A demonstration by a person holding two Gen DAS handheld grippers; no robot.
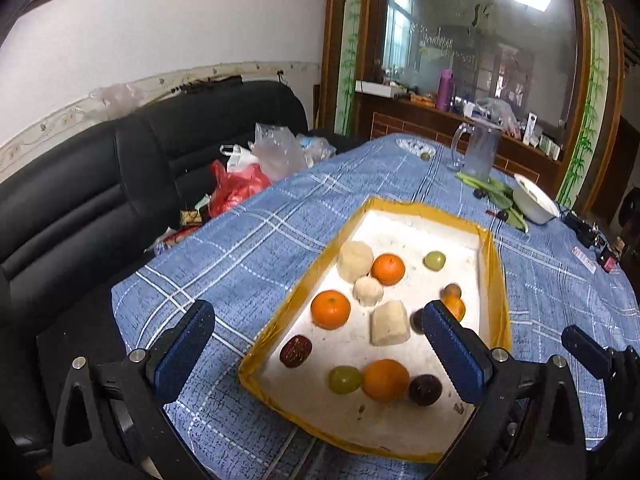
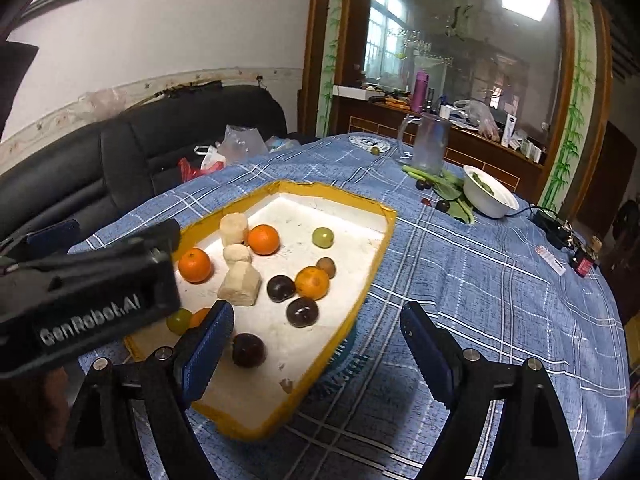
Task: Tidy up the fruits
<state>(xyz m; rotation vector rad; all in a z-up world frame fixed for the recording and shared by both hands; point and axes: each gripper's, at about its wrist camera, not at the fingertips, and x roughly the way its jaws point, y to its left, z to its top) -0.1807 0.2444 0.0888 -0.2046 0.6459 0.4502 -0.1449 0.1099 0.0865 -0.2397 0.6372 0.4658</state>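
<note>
Both tongs stand wide with nothing between their pads. The left gripper (image 1: 320, 348) hovers over the near half of the foam tray (image 1: 496, 264), and the right gripper (image 2: 316, 350) straddles the tray's right rim. Inside lie oranges (image 1: 330, 309), green fruits (image 1: 344, 379), dark plums (image 2: 302, 312) and pale chunks (image 1: 389, 323). At two o'clock beyond the tray stand a clear jug (image 1: 480, 152) and a white bowl (image 2: 490, 196).

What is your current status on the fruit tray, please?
Left gripper open, right gripper open, both empty. Fruit lies loose in the foam tray. The left gripper hides part of the tray from the right wrist view.
</note>
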